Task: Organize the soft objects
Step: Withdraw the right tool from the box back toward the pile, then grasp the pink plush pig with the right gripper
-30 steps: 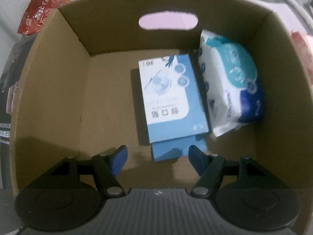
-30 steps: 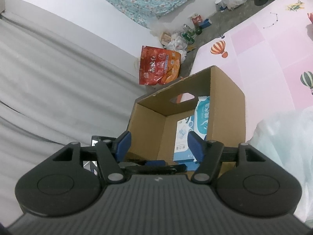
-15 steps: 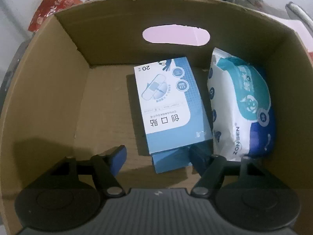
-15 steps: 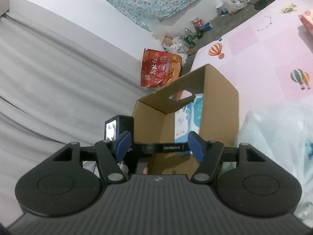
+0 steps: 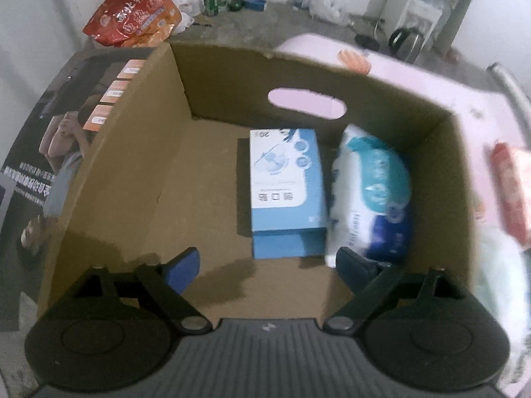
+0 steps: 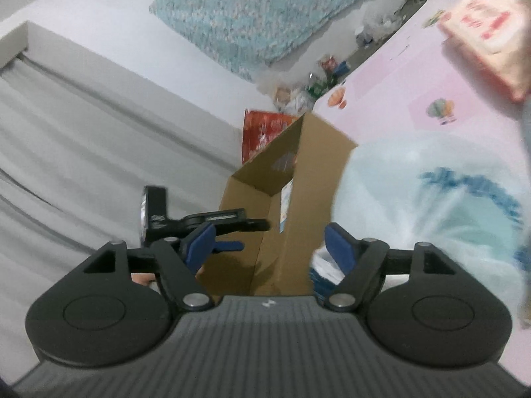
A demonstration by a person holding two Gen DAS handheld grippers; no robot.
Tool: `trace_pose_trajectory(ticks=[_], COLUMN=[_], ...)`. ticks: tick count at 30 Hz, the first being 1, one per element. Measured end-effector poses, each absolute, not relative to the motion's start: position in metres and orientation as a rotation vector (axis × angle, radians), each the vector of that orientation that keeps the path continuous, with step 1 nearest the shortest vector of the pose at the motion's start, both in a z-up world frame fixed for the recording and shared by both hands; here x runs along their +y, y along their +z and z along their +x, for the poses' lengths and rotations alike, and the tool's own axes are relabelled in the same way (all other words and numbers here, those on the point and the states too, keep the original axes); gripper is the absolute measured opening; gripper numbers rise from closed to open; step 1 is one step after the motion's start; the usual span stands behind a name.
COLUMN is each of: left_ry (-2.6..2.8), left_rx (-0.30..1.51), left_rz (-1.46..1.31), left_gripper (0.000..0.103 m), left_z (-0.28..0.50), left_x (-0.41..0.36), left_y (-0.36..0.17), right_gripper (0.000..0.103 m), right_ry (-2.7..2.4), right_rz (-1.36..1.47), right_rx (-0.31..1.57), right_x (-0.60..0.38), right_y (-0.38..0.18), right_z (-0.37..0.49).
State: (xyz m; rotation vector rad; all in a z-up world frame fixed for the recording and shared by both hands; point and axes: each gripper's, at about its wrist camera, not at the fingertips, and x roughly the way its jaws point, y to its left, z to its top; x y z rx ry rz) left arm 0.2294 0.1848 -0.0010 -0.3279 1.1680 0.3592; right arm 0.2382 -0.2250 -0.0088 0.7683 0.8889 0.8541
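Note:
A brown cardboard box (image 5: 139, 152) with a handle slot holds a blue and white bandage carton (image 5: 285, 192) and a white and teal wipes pack (image 5: 371, 199) side by side on its floor. My left gripper (image 5: 268, 268) is open and empty above the box's near edge. My right gripper (image 6: 268, 242) is open and empty, beside the same box (image 6: 298, 205), with the left gripper visible to its left. A large pale blue plastic soft pack (image 6: 431, 205) lies right of the box, close to my right fingertip.
The box stands on a pink play mat (image 6: 398, 76). A red snack bag (image 5: 132, 13) and bottles lie on the floor behind. A red and pink packet (image 5: 511, 195) lies right of the box. A grey sheet (image 6: 83, 132) is at left.
My left gripper has pulled back and up out of the box, so more of the room shows. My right gripper has dropped lower and swung right, toward the pale blue pack.

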Motion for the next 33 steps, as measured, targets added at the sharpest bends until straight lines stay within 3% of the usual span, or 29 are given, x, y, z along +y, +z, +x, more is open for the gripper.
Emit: trace_pose_trajectory(ticks=[9,17,33], left_ry=[0.259,0.159,-0.156], left_rx=[1.009,0.882,0.810], left_rz=[-0.335,-0.164,-0.010], left_gripper=[0.091,0.093,0.094], left_z=[0.183,0.144,0.107], left_x=[0.137,0.053,-0.117], left_y=[0.052,0.076,0.022], right_gripper=[0.082,0.085,0.085], right_ry=[0.602,0.270,0.211], right_rz=[0.814,0.850,0.792], right_rx=[0.686,0.600,0.700], right_x=[-0.370,-0.492,-0.502], right_y=[-0.015,-0.049,-0.100], right_z=[0.199,0.207,0.315])
